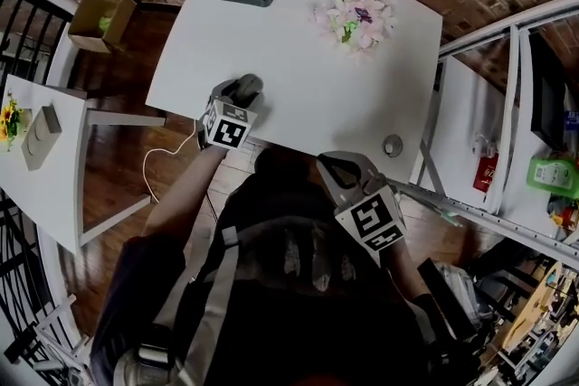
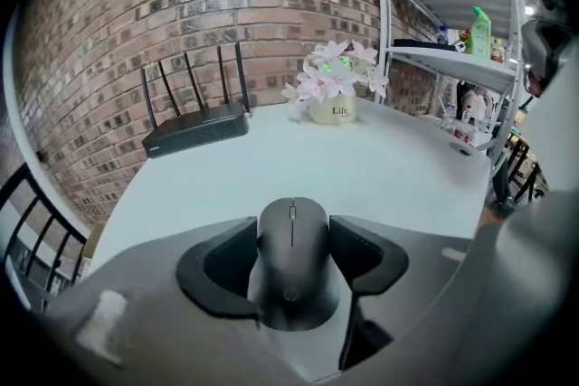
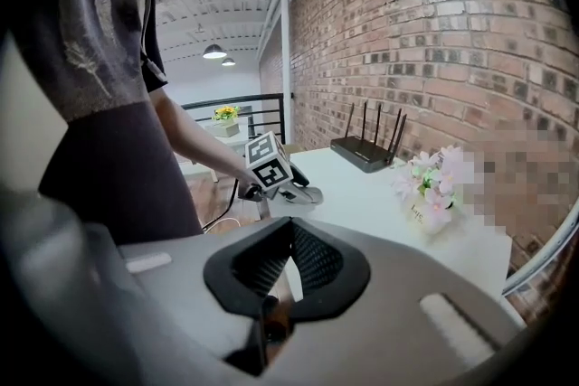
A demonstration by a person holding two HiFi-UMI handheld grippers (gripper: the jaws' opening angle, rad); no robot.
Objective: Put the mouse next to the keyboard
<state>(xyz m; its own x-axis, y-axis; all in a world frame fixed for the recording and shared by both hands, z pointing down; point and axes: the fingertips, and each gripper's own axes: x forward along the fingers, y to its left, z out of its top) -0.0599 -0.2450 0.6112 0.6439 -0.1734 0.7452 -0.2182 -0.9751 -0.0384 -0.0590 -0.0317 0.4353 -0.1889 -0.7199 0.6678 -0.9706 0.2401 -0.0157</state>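
While no keyboard's in view, left gripper (image 2: 291,232) clamps the matte black oval mouse (image 2: 291,253), lower centre of its view, over near edge of the white bench (image 2: 380,163), prob. awaiting a drop spot; right gripper (image 3: 291,229) closed, empty, off-bench.

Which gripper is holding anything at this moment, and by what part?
The left gripper grips the mouse by its two long sides, with a pad against each. The right gripper is shut and empty.
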